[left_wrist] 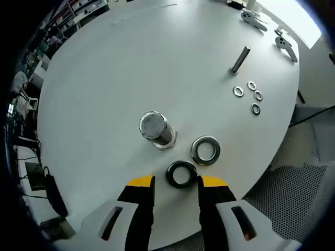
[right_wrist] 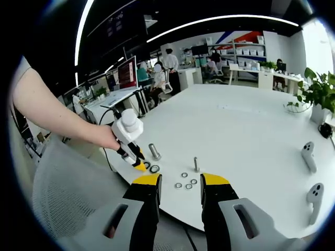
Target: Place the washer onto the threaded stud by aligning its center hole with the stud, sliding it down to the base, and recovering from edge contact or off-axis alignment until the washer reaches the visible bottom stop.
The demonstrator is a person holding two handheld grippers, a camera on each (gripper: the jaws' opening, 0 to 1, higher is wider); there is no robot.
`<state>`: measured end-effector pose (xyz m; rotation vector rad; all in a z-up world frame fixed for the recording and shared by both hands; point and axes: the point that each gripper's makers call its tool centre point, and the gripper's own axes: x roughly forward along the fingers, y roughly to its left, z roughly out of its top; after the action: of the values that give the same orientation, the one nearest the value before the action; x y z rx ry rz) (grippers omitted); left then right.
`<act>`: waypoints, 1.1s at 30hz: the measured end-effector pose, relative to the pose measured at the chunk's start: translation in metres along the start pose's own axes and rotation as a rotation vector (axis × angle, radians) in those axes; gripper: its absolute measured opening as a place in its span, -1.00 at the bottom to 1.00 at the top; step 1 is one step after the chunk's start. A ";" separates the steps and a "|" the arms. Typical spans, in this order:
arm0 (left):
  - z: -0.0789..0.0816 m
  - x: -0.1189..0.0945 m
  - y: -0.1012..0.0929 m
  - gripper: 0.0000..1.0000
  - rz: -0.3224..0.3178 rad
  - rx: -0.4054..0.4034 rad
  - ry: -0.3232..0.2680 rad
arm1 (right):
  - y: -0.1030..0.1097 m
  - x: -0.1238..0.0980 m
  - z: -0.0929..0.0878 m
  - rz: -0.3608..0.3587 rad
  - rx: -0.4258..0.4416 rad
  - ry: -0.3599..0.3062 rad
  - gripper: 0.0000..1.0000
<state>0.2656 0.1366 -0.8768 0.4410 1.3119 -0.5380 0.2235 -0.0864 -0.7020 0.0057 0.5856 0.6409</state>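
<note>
Your round white worktop [left_wrist: 104, 63] carries everything. Near its edge stands the thick threaded stud [left_wrist: 155, 129], upright and bare, so you are at the pick-up step with no washer seated yet. Farther along stands a slimmer stud [left_wrist: 240, 59] with four small washers [left_wrist: 247, 94] scattered just beside it. Two large washers lie flat near the thick stud: a bright washer [left_wrist: 205, 150] and a dark washer [left_wrist: 181, 174] touching it.

Your left gripper [left_wrist: 176, 183] is wide open and holds nothing; its jaws bracket the dark washer, one tip close to each side. To my eye, the next move is to close on its rim, lift, and centre the hole over the stud.

Your right gripper [right_wrist: 180, 182] hangs back off the worktop, jaws parted and empty.
</note>
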 end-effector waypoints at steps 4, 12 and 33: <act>0.000 -0.001 -0.002 -0.39 -0.001 0.013 0.017 | 0.000 0.000 0.000 -0.001 0.000 -0.001 -0.37; 0.003 0.000 -0.004 -0.43 -0.004 0.031 0.020 | -0.001 0.000 0.001 -0.004 0.002 -0.004 -0.37; 0.003 0.001 -0.010 -0.48 -0.012 0.081 0.062 | -0.002 0.000 0.000 -0.011 0.004 0.000 -0.37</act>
<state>0.2620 0.1273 -0.8769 0.5203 1.3560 -0.5925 0.2244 -0.0885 -0.7023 0.0060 0.5869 0.6293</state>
